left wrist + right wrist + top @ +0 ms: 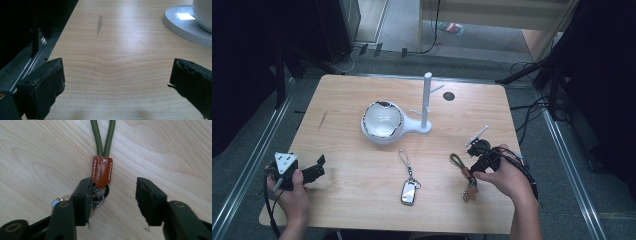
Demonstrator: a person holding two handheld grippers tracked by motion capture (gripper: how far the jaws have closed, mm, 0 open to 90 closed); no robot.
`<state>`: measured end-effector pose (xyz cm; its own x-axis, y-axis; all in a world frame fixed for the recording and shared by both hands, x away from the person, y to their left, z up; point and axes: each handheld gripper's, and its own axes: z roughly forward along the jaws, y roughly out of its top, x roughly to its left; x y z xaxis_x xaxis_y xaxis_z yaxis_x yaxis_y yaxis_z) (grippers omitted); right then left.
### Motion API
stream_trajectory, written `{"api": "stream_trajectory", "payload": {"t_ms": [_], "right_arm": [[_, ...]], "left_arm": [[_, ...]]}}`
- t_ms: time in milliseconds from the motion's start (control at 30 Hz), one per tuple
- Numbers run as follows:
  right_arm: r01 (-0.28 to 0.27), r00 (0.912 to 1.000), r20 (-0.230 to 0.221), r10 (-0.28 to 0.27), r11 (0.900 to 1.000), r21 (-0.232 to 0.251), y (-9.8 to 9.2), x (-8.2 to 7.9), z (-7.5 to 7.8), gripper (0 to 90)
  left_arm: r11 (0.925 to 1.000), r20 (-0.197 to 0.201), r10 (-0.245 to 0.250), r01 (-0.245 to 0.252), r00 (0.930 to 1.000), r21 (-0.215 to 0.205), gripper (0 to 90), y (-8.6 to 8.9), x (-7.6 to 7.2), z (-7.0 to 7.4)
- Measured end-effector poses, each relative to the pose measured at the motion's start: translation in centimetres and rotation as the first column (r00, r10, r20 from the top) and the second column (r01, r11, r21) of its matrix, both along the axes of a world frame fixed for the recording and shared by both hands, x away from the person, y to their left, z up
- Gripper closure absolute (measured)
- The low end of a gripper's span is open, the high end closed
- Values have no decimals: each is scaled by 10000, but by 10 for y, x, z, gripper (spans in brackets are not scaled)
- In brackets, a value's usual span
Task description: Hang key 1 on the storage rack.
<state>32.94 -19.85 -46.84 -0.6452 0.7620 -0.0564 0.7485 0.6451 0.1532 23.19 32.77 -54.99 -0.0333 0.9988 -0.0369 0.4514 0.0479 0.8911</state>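
- The right gripper is low over the counter, at its right side in the high view.
- Its jaws are apart. They do not press on anything.
- A keychain lies flat on the counter right under this gripper.
- The keychain has a green cord loop, a brown leather tab and metal rings.
- The brown tab and the rings sit between the 2 jaws, close to the left jaw in the right gripper view. That jaw covers part of the rings, and I cannot tell if it touches them.
- In the high view the keychain is just beside the right hand.
- The left gripper is near the left front corner of the counter. Its jaws are wide apart with only bare wood between them.
- In the high view the left hand holds that gripper close to the counter edge.
- A second keychain with a silver tag lies in the middle front of the counter, well apart from both grippers.
- A white bowl sits on a white stand with a tall post, farther back on the counter.
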Motion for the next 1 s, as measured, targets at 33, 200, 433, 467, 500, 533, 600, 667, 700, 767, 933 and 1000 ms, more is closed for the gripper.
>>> {"api": "stream_trajectory", "payload": {"t_ms": [33,200,433,467,500,533,600,667,700,767,933,1000], "right_arm": [[-5,10000,-78,5,10000,1,4,2,-4,518],[44,9997,-255,-50,9997,-219,9,5,-13,531],[446,9985,-331,-438,9987,238,11,7,-17,599],[441,9984,-359,-431,9986,291,11,8,-18,600],[468,9982,-395,-456,9985,294,12,8,-20,597],[533,9976,-455,-521,9982,271,12,8,-21,592],[659,9966,-509,-647,9976,229,13,9,-24,597],[647,9963,-573,-634,9977,217,14,9,-27,616],[664,9962,-587,-650,9975,221,15,9,-28,624],[614,9967,-552,-602,9979,211,15,10,-30,638],[719,9966,-407,-714,9974,91,17,9,-33,668],[732,9967,-364,-728,9973,105,17,9,-33,672]], "left_arm": [[10000,26,-21,21,10000,-23,0,0,0,0],[9999,9,-103,103,9999,-71,0,0,0,0],[9999,-70,-100,100,9999,-56,0,0,1,0],[9999,-95,-111,110,9999,-62,0,0,1,0],[9999,-106,-121,120,9999,-62,0,0,1,0],[9999,-100,-105,104,9999,-84,0,0,1,0],[9998,-122,-137,136,9998,-108,0,1,1,0],[9997,-156,-184,181,9997,-139,0,1,1,0],[9996,-164,-241,239,9996,-139,0,1,1,0],[9996,-160,-237,234,9996,-137,0,1,2,0],[9996,-178,-239,236,9996,-183,0,1,2,0],[9995,-170,-246,243,9996,-198,0,1,2,0]]}}
